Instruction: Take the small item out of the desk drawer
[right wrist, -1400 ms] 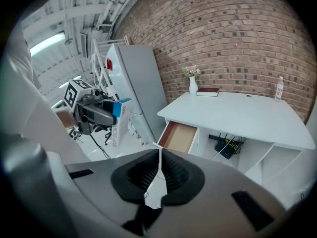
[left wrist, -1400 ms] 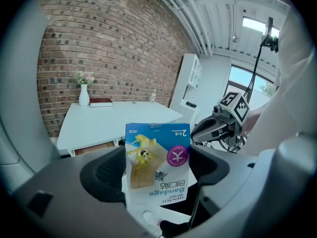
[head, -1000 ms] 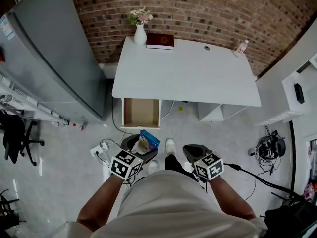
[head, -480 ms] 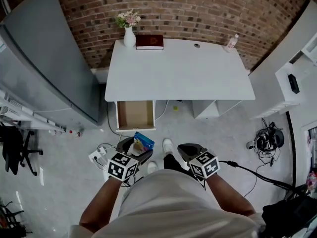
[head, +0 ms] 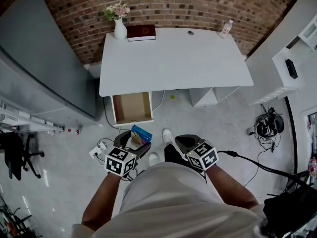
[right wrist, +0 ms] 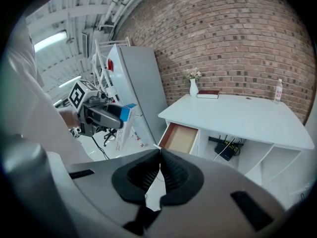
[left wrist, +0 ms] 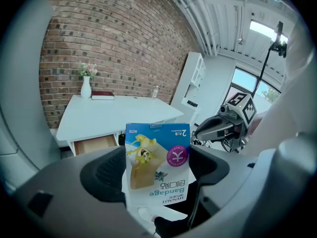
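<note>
Left gripper [head: 132,142], lower centre of the head view: fingers clamped on a flat blue-and-white cardboard bandage box [left wrist: 157,165], which stands between the pads, out of the drawer. Right gripper [right wrist: 159,175]: jaws have just closed, tips meeting, nothing between them. Beyond, at centre left, the open brown-lined drawer [head: 132,108] under the white desk [head: 173,58].

Vase of flowers [head: 119,28]: back left corner of desk top [head: 178,58], upright
Red book [head: 141,32]: back edge, just beside vase, flat
Bottle [head: 226,29]: back right corner, upright
Power strip [head: 100,149]: floor, cables plugged in
</note>
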`<action>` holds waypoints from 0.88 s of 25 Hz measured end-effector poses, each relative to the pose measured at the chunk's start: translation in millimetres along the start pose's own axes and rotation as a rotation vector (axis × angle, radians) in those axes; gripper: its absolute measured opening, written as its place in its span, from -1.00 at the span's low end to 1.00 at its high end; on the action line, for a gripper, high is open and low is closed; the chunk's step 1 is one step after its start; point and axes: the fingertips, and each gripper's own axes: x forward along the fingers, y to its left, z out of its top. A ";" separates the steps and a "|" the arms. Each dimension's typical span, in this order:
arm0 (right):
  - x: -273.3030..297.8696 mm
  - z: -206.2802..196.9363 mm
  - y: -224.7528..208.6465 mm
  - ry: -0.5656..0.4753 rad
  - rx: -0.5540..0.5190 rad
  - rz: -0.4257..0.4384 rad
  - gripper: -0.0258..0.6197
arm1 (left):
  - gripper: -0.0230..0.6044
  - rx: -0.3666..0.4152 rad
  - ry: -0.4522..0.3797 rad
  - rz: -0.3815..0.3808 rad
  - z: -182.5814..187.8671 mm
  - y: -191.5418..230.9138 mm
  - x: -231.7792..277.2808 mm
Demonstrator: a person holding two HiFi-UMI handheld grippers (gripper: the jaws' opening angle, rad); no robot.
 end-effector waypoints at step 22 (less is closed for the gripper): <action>13.1 -6.6 1.0 0.019 -0.005 0.016 -0.82 | 0.31 0.002 0.032 0.005 -15.9 8.2 9.7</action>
